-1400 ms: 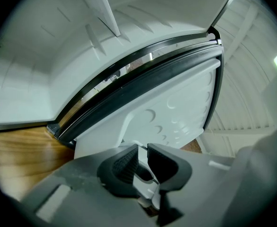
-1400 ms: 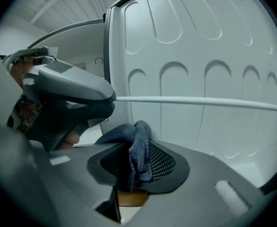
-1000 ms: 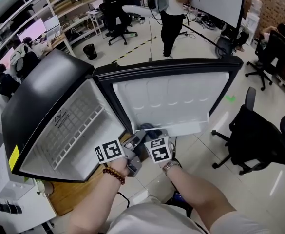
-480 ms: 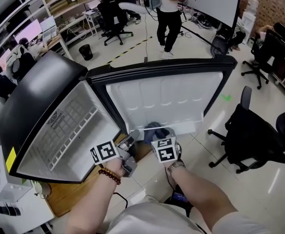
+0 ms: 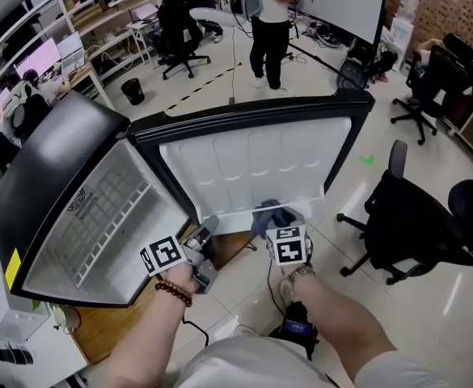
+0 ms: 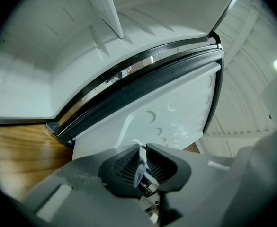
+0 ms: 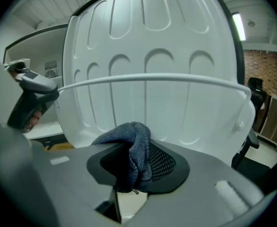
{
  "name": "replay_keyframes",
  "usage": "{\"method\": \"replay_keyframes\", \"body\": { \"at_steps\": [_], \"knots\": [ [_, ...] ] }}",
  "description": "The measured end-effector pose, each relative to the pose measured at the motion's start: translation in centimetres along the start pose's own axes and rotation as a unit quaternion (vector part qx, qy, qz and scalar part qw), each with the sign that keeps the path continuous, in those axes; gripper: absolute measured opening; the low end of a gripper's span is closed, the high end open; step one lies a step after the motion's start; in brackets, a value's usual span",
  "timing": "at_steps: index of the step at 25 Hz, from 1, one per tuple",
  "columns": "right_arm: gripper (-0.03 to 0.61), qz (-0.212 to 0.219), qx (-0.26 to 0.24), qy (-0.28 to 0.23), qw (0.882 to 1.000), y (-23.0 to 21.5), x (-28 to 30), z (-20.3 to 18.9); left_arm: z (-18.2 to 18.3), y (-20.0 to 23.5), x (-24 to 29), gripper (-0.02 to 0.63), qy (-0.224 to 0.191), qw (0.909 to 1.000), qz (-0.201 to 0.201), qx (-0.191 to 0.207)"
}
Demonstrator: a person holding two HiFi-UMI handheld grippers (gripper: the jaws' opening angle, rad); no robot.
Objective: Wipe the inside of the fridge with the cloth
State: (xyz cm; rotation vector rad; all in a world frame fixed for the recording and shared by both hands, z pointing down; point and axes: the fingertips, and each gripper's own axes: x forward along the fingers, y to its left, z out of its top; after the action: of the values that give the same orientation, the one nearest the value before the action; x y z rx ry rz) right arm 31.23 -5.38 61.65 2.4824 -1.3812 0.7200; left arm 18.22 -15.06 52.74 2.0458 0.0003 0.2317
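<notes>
The small fridge stands open, its white cabinet (image 5: 107,217) with a wire shelf at the left. Its door (image 5: 252,164) is swung wide, with the moulded white liner (image 7: 152,70) facing me. My right gripper (image 5: 278,221) is shut on a bunched blue-grey cloth (image 5: 271,214) at the door's lower edge. In the right gripper view the cloth (image 7: 129,138) bulges up between the jaws (image 7: 137,155), just under the door's white rail (image 7: 152,78). My left gripper (image 5: 207,228) hovers by the hinge corner, jaws (image 6: 142,148) together but for a slit, holding nothing.
The fridge sits on a wooden board (image 5: 123,314). Black office chairs (image 5: 430,225) stand close on the right. A person (image 5: 268,23) stands behind the fridge, with desks and another chair (image 5: 175,23) further back. The left gripper (image 7: 31,98) shows beside the door in the right gripper view.
My right gripper, cloth still in it, has slid rightward along the door's lower edge, and the two grippers now stand further apart. The left gripper has drifted slightly left.
</notes>
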Motion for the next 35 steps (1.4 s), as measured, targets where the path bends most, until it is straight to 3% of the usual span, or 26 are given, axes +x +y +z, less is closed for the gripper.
{"method": "replay_keyframes", "body": {
  "at_steps": [6, 13, 26, 31, 35],
  "knots": [
    [0.12, -0.036, 0.023, 0.001, 0.999, -3.4, -1.0, -0.6, 0.0, -0.5, 0.3, 0.049, -0.007, 0.9999, -0.015, -0.001],
    [0.12, -0.079, 0.074, -0.001, 0.994, -6.9, -2.0, -1.4, 0.2, 0.1, 0.1, 0.047, -0.016, 0.9998, 0.004, -0.007],
    [0.118, -0.116, 0.207, 0.0, 0.971, -9.8, -3.7, -3.1, -0.1, 0.1, 0.3, 0.046, -0.015, 0.9999, 0.002, -0.008],
    [0.119, -0.12, 0.209, -0.004, 0.97, -9.3, -5.2, -3.5, -0.3, 0.4, -0.9, 0.044, -0.015, 0.9999, 0.0, -0.008],
    [0.118, -0.103, 0.189, -0.018, 0.976, -8.6, -6.5, -2.2, -0.1, 0.3, -0.4, 0.044, -0.018, 0.9998, -0.001, -0.012]
  ]
}}
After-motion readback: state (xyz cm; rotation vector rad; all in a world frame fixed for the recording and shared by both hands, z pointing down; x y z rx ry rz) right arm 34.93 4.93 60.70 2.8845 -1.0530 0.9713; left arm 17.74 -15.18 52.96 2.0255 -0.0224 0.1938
